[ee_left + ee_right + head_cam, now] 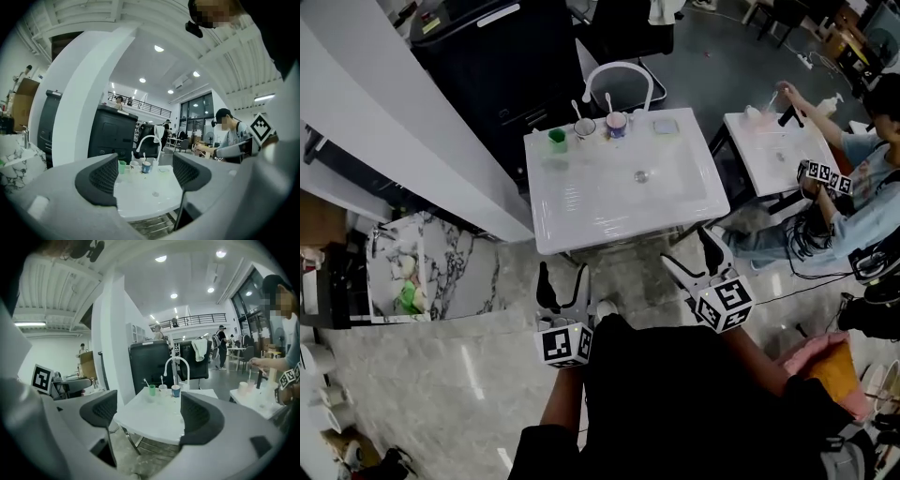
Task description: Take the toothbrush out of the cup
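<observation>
The surface [609, 202] carries three cups: a green cup [557, 137], a white cup [584, 127] and a blue cup [617, 123]. There are two toothbrushes [577, 109] [608, 100], one faucet [619, 67], and two claws, the left claw [563, 272] and the right claw [684, 246].

Toothbrush [577, 110] standing in white cup [584, 127] — second toothbrush [608, 101] in blue cup [616, 123] just beside

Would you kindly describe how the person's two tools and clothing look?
The left tool and right tool match: black jaws with ribbed pads on a pale grey body, each carrying a white cube printed with black square markers. The person wears a black top.
</observation>
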A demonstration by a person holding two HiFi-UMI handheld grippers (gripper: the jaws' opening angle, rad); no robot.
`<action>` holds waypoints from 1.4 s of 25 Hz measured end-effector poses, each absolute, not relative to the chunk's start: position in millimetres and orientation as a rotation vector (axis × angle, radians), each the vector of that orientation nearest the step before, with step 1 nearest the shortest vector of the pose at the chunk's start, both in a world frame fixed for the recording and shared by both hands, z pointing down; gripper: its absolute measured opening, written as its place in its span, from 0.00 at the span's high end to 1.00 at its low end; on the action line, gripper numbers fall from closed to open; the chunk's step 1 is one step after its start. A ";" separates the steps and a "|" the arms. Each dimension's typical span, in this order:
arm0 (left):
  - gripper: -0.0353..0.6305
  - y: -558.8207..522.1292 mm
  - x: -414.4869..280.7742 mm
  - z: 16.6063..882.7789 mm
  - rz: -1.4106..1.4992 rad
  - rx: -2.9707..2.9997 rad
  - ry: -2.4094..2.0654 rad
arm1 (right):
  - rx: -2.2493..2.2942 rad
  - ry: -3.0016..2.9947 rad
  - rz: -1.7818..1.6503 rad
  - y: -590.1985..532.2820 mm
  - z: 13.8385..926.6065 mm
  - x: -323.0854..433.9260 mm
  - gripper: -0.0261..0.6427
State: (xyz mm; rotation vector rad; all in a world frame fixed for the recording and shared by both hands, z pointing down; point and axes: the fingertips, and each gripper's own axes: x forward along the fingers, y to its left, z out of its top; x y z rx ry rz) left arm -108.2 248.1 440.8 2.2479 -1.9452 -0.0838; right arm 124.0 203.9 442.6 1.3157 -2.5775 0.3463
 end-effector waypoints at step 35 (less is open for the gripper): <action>0.43 194.8 -213.3 462.4 -0.037 2.159 -1.992 | 1.286 -2.538 0.439 125.4 481.0 39.0 0.34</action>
